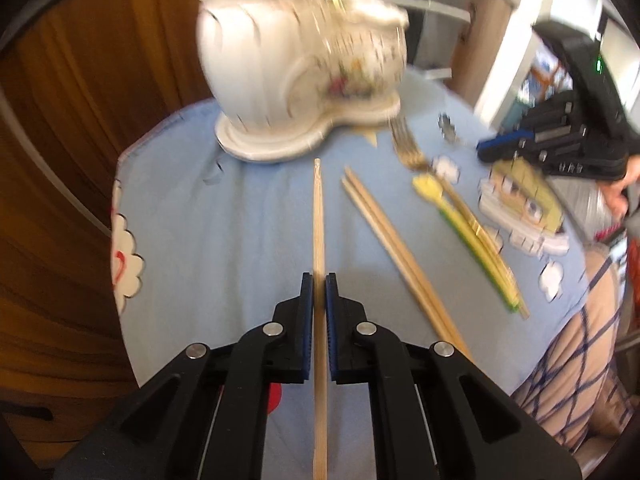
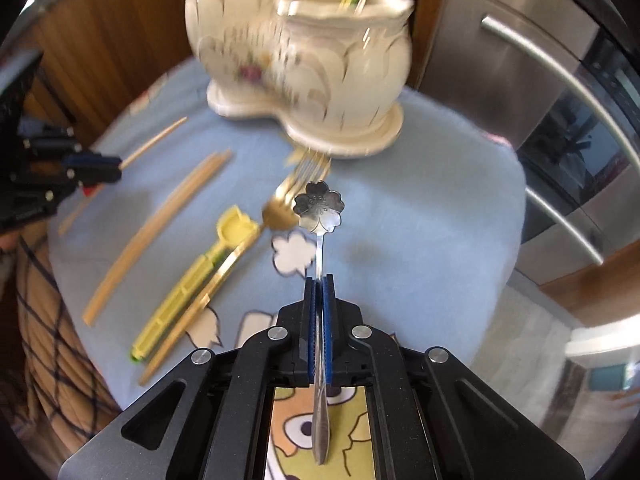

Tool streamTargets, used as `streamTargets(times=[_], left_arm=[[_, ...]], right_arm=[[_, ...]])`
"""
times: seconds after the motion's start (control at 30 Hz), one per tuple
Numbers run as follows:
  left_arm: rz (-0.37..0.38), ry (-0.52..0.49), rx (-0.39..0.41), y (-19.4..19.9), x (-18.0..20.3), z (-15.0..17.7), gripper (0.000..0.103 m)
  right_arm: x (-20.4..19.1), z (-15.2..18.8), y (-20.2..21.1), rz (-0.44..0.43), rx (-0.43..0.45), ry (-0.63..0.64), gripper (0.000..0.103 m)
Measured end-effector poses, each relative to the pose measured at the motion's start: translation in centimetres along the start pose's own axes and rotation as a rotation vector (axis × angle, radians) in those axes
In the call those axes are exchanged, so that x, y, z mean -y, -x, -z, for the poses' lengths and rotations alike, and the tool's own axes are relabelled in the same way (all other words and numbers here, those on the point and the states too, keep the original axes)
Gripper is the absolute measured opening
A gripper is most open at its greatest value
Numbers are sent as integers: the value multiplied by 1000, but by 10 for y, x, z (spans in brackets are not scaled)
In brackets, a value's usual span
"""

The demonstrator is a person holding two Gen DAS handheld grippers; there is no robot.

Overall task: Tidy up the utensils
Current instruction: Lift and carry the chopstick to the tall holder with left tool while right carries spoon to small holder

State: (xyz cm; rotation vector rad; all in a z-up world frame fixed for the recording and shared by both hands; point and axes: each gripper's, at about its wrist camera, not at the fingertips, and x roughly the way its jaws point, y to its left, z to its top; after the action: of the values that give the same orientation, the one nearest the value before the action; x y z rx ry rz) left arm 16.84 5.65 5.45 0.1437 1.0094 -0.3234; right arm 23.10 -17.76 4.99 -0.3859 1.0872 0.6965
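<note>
Left tongs (image 1: 319,280) clamp a single chopstick (image 1: 318,220); right tongs (image 2: 319,280) clamp a flower-headed spoon (image 2: 319,208). A white ceramic holder (image 2: 304,60) fills the upper centre.

The ceramic holder (image 1: 304,76) stands at the far edge of the blue cloth (image 1: 224,240) and blocks passage there; a fork (image 2: 296,188) lies with its tines just at the holder's base. Bare cloth lies open between the holder and the left gripper (image 1: 319,292); to its right, a pair of chopsticks (image 1: 396,248), then a yellow utensil (image 1: 464,236) beside the fork, occupy the cloth in diagonal rows. In the right wrist view, cloth right of the right gripper (image 2: 319,292) is clear up to a steel appliance (image 2: 560,128).
</note>
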Motion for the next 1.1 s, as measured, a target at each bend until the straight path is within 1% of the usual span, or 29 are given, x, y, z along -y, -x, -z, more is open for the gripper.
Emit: streamTargets(times=[0.13, 0.2, 0.27, 0.33, 0.37, 0.43, 0.57, 0.77, 0.93, 1.1], left_arm=[[21, 69, 135, 26, -9, 1, 6], [52, 98, 211, 39, -12, 3, 6], [66, 134, 266, 49, -12, 0, 6], [92, 154, 319, 56, -12, -1, 6], [91, 157, 336, 57, -11, -2, 6], [77, 155, 376, 62, -8, -4, 6], [6, 137, 462, 72, 0, -8, 6], [-80, 95, 579, 93, 9, -16, 6], [-108, 79, 631, 97, 11, -30, 6], [-109, 91, 671, 97, 5, -44, 6]], right_arm=[[2, 9, 23, -3, 142, -48, 4], [5, 14, 30, -8, 204, -77, 4], [8, 16, 38, -5, 253, -103, 4], [7, 22, 45, -9, 297, -129, 4], [7, 25, 47, -10, 320, -140, 4], [11, 28, 53, -17, 355, -160, 4], [12, 30, 65, -36, 429, -200, 4], [14, 26, 77, -43, 501, -208, 4], [14, 14, 91, -40, 561, -199, 4], [15, -1, 104, -47, 619, -189, 4]])
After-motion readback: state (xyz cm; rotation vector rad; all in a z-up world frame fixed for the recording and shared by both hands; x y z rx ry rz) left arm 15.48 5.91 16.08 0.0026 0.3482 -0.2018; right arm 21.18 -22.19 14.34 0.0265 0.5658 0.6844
